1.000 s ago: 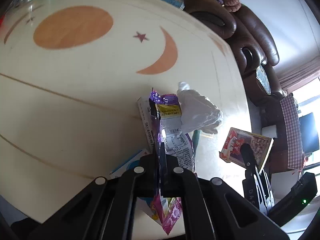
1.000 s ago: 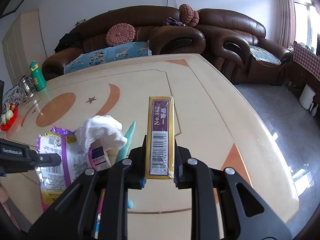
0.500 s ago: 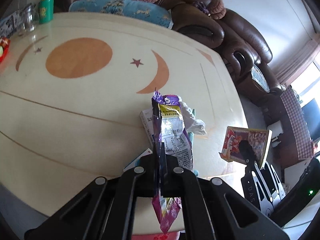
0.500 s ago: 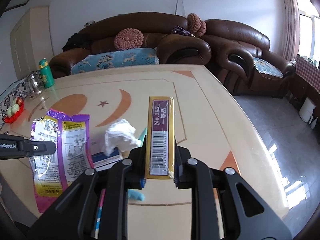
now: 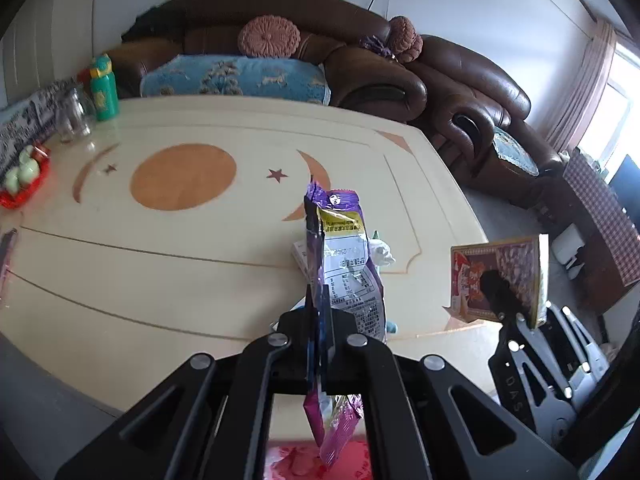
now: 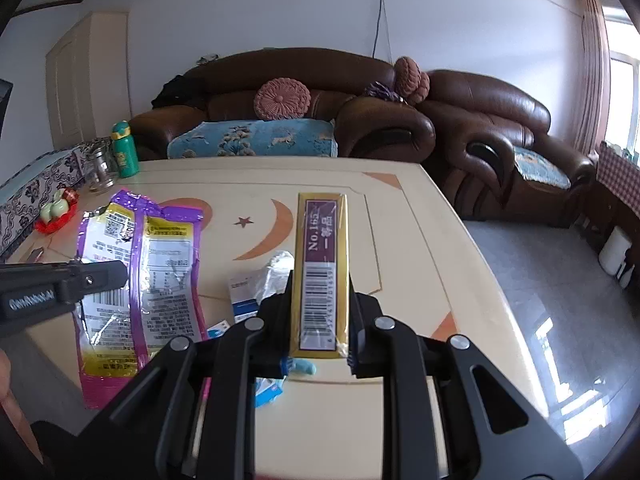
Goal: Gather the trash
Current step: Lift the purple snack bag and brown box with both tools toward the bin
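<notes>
Left wrist: fingers (image 5: 320,308) pinching purple wrapper (image 5: 344,264) (upright)

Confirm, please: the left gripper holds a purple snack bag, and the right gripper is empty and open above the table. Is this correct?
Not quite. The left gripper does hold the purple snack bag, but the right gripper is not empty: it is shut on a gold and maroon box above the table, as the right wrist view shows.

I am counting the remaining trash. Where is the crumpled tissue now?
In the right wrist view the tissue lies on the table, left of centre, against a small box.
</notes>
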A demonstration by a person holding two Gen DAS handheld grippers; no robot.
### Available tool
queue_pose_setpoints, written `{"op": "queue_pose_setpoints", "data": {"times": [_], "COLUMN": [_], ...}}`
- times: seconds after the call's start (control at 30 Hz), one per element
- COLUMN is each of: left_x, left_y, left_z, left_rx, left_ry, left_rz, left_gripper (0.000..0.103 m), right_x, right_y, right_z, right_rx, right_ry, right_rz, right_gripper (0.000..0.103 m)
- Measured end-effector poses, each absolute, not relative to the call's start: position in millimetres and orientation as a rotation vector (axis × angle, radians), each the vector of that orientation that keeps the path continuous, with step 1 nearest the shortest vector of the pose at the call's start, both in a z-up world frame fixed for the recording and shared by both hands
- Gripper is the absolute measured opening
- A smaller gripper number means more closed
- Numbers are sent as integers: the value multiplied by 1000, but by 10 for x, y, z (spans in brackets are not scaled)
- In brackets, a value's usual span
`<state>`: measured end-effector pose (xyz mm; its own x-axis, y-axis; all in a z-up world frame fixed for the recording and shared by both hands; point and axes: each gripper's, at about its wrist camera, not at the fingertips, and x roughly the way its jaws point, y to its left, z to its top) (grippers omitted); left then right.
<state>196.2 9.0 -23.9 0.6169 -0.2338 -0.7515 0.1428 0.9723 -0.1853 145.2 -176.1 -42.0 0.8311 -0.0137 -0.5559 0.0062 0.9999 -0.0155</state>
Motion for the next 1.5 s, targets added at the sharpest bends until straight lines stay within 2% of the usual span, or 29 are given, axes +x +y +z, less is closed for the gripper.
{"op": "queue_pose_setpoints", "data": {"times": [0.4, 0.7, 1.1, 1.5], "left_x": [1193, 710, 136, -60], "left_y": [-19, 34, 77, 25], "left_z": [-29, -59, -388, -897], "left_rx": [0, 14, 58, 85], "left_ry": [793, 811, 857, 946], "left_rz": [-184, -239, -257, -254], "left_gripper": [2, 2, 2, 2], "right_x": [889, 414, -117, -347], "right_y": [-1719, -1679, -1640, -1589], "right_z": [-164, -146, -387, -842], "right_rx": [-44, -61, -72, -71], "right_ry": [577, 596, 662, 773], "right_rz": [-22, -32, -33, -16], "right_gripper": [20, 20, 20, 20]}}
